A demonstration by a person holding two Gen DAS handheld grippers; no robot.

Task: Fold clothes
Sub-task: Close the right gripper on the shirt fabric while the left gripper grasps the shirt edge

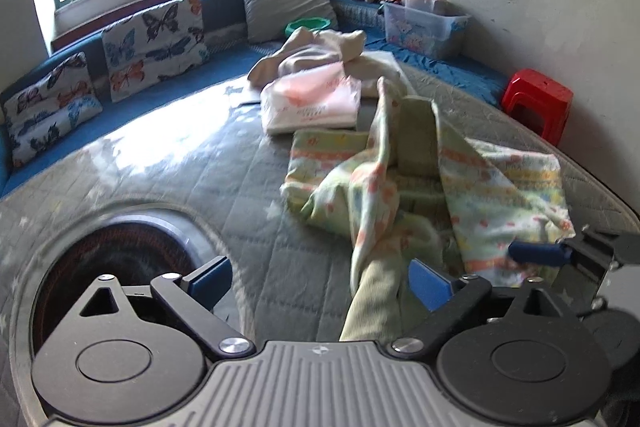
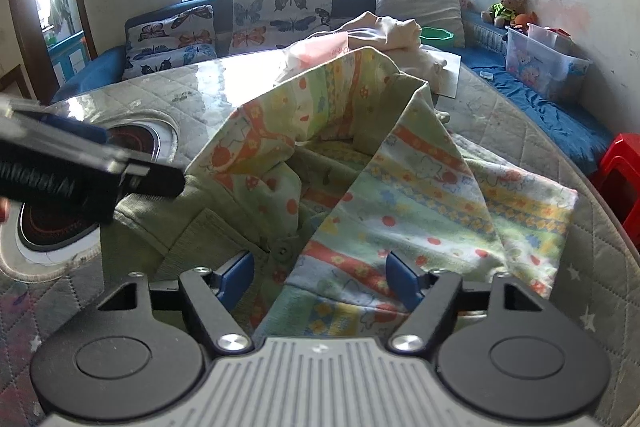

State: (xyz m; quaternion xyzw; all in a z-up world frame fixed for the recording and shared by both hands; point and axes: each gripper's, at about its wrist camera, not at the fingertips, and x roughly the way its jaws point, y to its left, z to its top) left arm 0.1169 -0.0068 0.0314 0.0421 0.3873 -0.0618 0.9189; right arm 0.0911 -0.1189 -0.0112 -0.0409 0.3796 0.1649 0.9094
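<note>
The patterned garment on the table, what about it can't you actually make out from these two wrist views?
- Patterned garment, right wrist view: its near hem runs under the right gripper, so the edge there is hidden.
- Left wrist view: the sleeve between the left gripper pads is motion-blurred; contact with a pad is unclear.
- Overall shape: bunched folds hide the layers beneath.
- Folded pink-and-white garment: print too small and blurred to read.

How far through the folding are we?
Done: a pink garment lies folded flat. In hand: the green print garment is crumpled; its cloth lies between the open jaws of both the left hand-held gripper and the right hand-held gripper, neither gripping. Left: that garment and the cream pile.
</note>
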